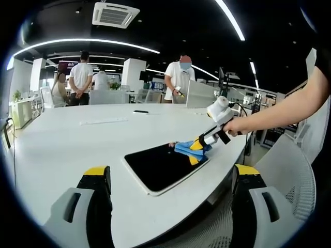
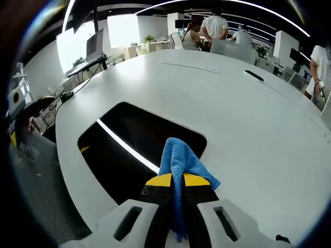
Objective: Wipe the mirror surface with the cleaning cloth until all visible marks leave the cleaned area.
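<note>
In the right gripper view the right gripper [image 2: 177, 181] has its yellow-tipped jaws pinched together on a blue cleaning cloth [image 2: 181, 161], which bunches up just ahead of the tips and hangs back between them. The cloth's front fold rests on the near edge of the mirror [image 2: 132, 142], a dark rounded rectangle lying flat on the white table [image 2: 217, 103]; a bright ceiling strip shows as a reflected line across the glass, ahead and left of the jaws.

In the left gripper view the left gripper [image 1: 173, 178] stands with its jaws spread wide, nothing between them, above the near table edge. The mirror [image 1: 163, 166] lies just ahead between the two jaws, with the cloth [image 1: 190, 151] on its far right corner, held there by the right gripper [image 1: 198, 145] in a person's hand [image 1: 239, 126] coming in from the right.

Farther out the table [image 1: 67, 139] is broad, white and rounded, with a small dark flat object [image 1: 140, 111] near its far side. Beyond it several people [image 1: 80, 77] stand in an open office with dark ceiling, curved light strips and a ceiling air vent [image 1: 115, 14]. No writing can be read.
</note>
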